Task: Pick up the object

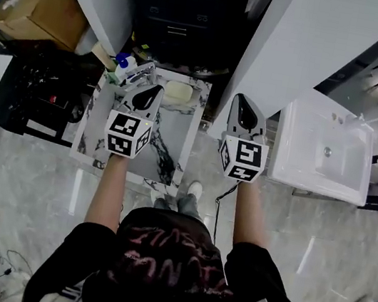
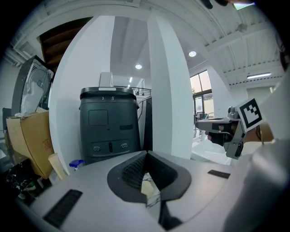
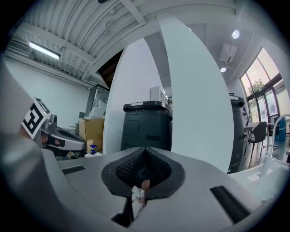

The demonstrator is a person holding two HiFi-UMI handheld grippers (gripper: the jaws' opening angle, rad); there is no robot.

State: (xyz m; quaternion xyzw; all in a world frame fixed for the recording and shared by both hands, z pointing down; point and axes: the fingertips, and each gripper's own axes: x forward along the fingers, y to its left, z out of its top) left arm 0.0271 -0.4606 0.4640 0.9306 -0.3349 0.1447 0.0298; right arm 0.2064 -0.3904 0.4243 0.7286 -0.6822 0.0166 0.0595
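Note:
Both grippers are held level at chest height, pointing forward, with nothing in either. My left gripper [image 1: 154,91] hovers over a small marble-topped table [image 1: 175,144]; its jaws meet at the tip [image 2: 146,154], so it is shut. My right gripper [image 1: 241,102] hangs beside it over the floor, and its jaws [image 3: 145,149] also meet. At the table's far end lie a pale yellow object [image 1: 178,93], a blue-capped spray bottle [image 1: 123,61] [image 2: 76,164] and a shiny item [image 1: 140,71]. All of them sit below and ahead of the left gripper.
A dark grey machine [image 2: 108,124] stands ahead between white pillars [image 1: 307,37]. A white sink unit [image 1: 326,153] is to the right, and a cardboard box [image 1: 41,1] and dark clutter [image 1: 40,91] to the left. The floor [image 1: 34,206] is pale marble tile.

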